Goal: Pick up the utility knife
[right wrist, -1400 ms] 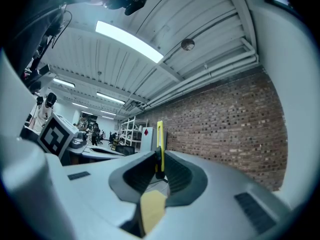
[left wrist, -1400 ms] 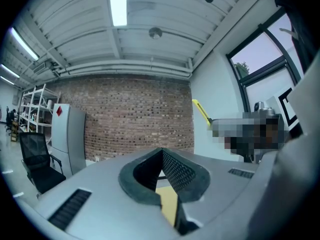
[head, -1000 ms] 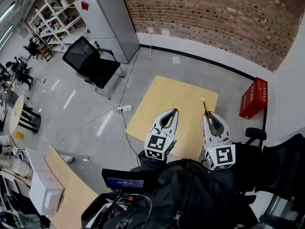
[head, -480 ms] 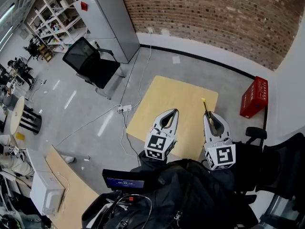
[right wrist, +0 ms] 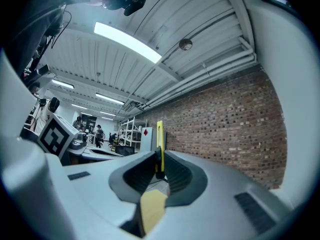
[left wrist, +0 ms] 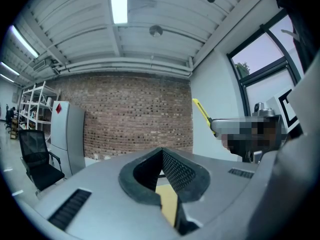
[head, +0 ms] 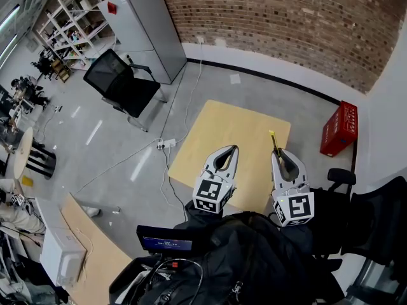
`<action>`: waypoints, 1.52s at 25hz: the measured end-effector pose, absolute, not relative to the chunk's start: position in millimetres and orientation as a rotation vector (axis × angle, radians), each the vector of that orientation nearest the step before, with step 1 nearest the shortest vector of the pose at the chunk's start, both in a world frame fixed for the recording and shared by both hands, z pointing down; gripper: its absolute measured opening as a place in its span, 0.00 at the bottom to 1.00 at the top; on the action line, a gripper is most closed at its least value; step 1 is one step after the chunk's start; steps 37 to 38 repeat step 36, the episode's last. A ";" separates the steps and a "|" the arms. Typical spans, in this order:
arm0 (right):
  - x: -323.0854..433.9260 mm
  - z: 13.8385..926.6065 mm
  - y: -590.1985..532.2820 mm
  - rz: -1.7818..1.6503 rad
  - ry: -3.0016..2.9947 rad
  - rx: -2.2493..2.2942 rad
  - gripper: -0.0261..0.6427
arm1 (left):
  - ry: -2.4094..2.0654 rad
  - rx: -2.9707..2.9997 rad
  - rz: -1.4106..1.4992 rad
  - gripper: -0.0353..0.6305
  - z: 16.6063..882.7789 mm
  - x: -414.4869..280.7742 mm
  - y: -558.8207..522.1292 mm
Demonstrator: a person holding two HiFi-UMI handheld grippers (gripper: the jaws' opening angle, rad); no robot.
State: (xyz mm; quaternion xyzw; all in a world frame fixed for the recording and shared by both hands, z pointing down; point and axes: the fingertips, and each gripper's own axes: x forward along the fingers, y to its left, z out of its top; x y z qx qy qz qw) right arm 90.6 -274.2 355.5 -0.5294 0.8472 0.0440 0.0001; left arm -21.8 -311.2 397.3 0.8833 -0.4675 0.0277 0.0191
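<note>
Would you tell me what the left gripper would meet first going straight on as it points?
Probably nothing near: the left gripper, shut and empty, points over the table toward the distant brick wall.

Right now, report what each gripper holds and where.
The right gripper is shut on the utility knife near one end, the rest sticking past its jaws. The left gripper holds nothing.
</note>
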 end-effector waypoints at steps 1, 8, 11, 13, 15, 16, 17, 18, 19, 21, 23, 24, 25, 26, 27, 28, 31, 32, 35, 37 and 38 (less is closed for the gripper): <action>91.4 355.4 -274.4 0.137 2.660 -1.664 0.12 | -1.450 2.743 0.087 0.06 397.3 -21.3 -311.4; 93.1 355.9 -273.9 0.132 2.657 -1.668 0.13 | -1.443 2.748 0.094 0.06 396.9 -18.4 -311.2; 95.4 357.4 -273.3 0.130 2.654 -1.670 0.13 | -1.442 2.749 0.095 0.06 398.0 -16.0 -310.5; 96.3 357.8 -273.3 0.128 2.653 -1.671 0.12 | -1.441 2.748 0.096 0.06 399.1 -15.3 -310.5; 96.6 358.0 -273.7 0.127 2.654 -1.671 0.12 | -1.439 2.746 0.095 0.06 399.6 -14.9 -310.7; 96.4 358.1 -273.9 0.128 2.655 -1.671 0.12 | -1.439 2.746 0.095 0.06 399.9 -15.0 -310.9; 96.2 358.4 -274.1 0.127 2.656 -1.671 0.12 | -1.439 2.745 0.096 0.06 400.2 -15.1 -311.0; 96.1 358.9 -274.1 0.126 2.656 -1.671 0.12 | -1.440 2.745 0.096 0.06 400.5 -15.3 -311.0; 96.0 359.4 -274.1 0.125 2.656 -1.671 0.12 | -1.440 2.744 0.096 0.06 400.8 -15.5 -311.1; 96.0 359.7 -274.0 0.125 2.655 -1.672 0.12 | -1.442 2.744 0.097 0.06 401.3 -16.1 -311.2; 95.5 358.6 -274.0 0.130 2.655 -1.672 0.12 | -1.442 2.744 0.097 0.06 401.3 -17.0 -311.3; 95.3 358.0 -274.0 0.132 2.655 -1.672 0.12 | -1.442 2.744 0.096 0.06 401.1 -17.3 -311.3; 94.9 357.5 -273.7 0.132 2.654 -1.671 0.12 | -1.442 2.743 0.096 0.05 400.8 -17.4 -311.0; 94.5 357.1 -273.2 0.133 2.653 -1.670 0.12 | -1.441 2.744 0.095 0.06 400.5 -17.3 -310.6; 94.3 356.9 -272.6 0.134 2.653 -1.669 0.12 | -1.441 2.745 0.095 0.06 400.3 -17.1 -310.2; 94.1 356.8 -272.1 0.136 2.653 -1.668 0.12 | -1.440 2.746 0.095 0.06 400.1 -16.8 -309.8; 93.3 355.7 -271.6 0.140 2.653 -1.667 0.12 | -1.434 2.751 0.095 0.06 399.8 -16.4 -309.8; 92.9 355.0 -271.5 0.140 2.651 -1.666 0.12 | -1.432 2.752 0.095 0.06 399.5 -16.5 -309.8; 92.3 353.3 -270.6 0.143 2.649 -1.666 0.12 | -1.429 2.753 0.098 0.06 398.8 -16.6 -308.9; 92.1 352.8 -270.2 0.144 2.648 -1.666 0.12 | -1.428 2.754 0.099 0.06 398.6 -16.6 -308.5; 92.1 352.8 -270.2 0.144 2.648 -1.666 0.12 | -1.428 2.754 0.099 0.06 398.6 -16.6 -308.5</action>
